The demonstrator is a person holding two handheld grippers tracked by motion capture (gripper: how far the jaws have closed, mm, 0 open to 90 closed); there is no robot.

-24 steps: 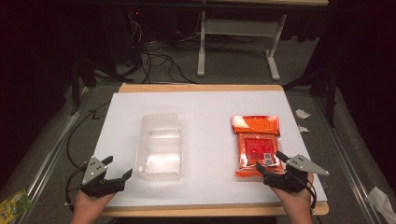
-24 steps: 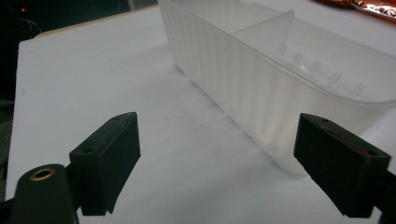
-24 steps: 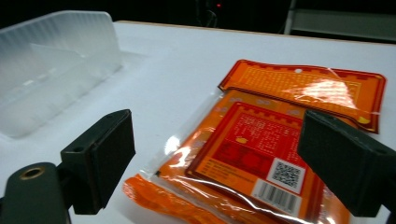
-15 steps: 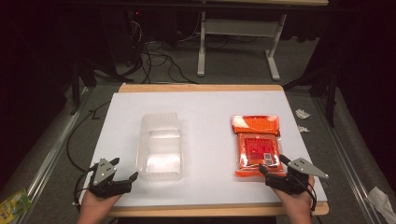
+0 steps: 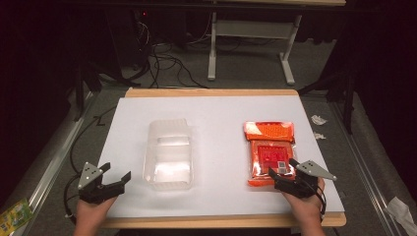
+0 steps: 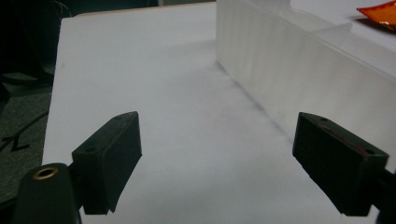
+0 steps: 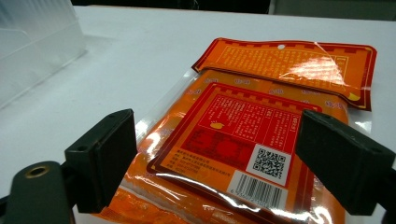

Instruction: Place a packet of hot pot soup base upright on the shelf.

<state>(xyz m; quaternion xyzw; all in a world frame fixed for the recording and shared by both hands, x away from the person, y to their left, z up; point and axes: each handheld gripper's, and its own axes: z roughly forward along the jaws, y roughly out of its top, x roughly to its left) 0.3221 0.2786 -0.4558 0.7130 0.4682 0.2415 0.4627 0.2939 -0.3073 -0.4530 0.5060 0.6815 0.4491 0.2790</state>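
The right gripper [image 5: 281, 173] has crept onto the near end of the orange packet [image 5: 269, 150] lying on the desk [image 5: 221, 113], jaws wide apart; the left gripper [image 5: 117, 179], also agape, waits beside the clear container [image 5: 168, 153].

A white surface [image 5: 216, 113] with a wooden edge carries two things. A clear plastic container [image 5: 168, 154] lies left of the middle, and an orange food packet [image 5: 269, 150] lies flat toward the right, well apart.
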